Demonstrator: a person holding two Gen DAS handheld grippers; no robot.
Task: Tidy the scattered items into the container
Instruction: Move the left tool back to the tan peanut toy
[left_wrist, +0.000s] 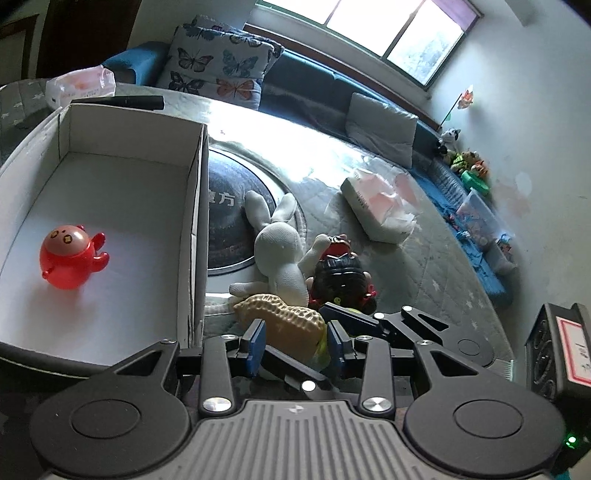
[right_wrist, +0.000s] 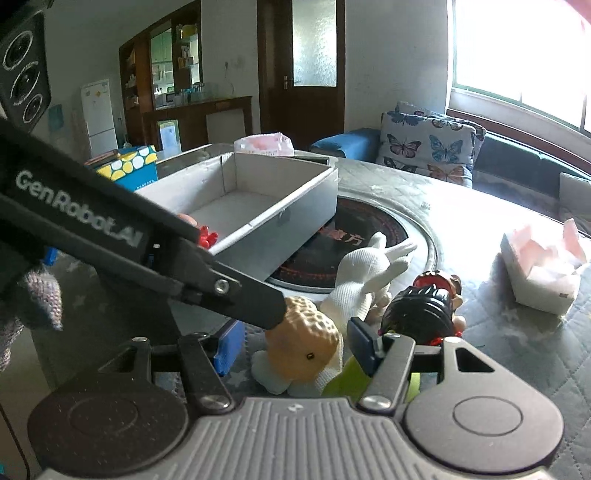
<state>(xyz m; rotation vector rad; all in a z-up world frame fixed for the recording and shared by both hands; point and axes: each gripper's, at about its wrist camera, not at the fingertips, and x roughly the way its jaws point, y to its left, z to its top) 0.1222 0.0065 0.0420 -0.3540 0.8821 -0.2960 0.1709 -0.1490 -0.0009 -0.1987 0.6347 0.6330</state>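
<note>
Left gripper: jaws astride the peanut toy, contact unclear. Right gripper: jaws parted, the same toy between them. Toy on worktop beside box; red figure inside.

Container: white cardboard, matt, smooth inside. Red toy: glossy plastic. Rabbit: white knitted cloth, fine-textured. Peanut toy: tan, pitted, dull finish. Doll: glossy black plastic hair. Surface: quilted grey cloth. Tongs: matt black arms, blue pads.
</note>
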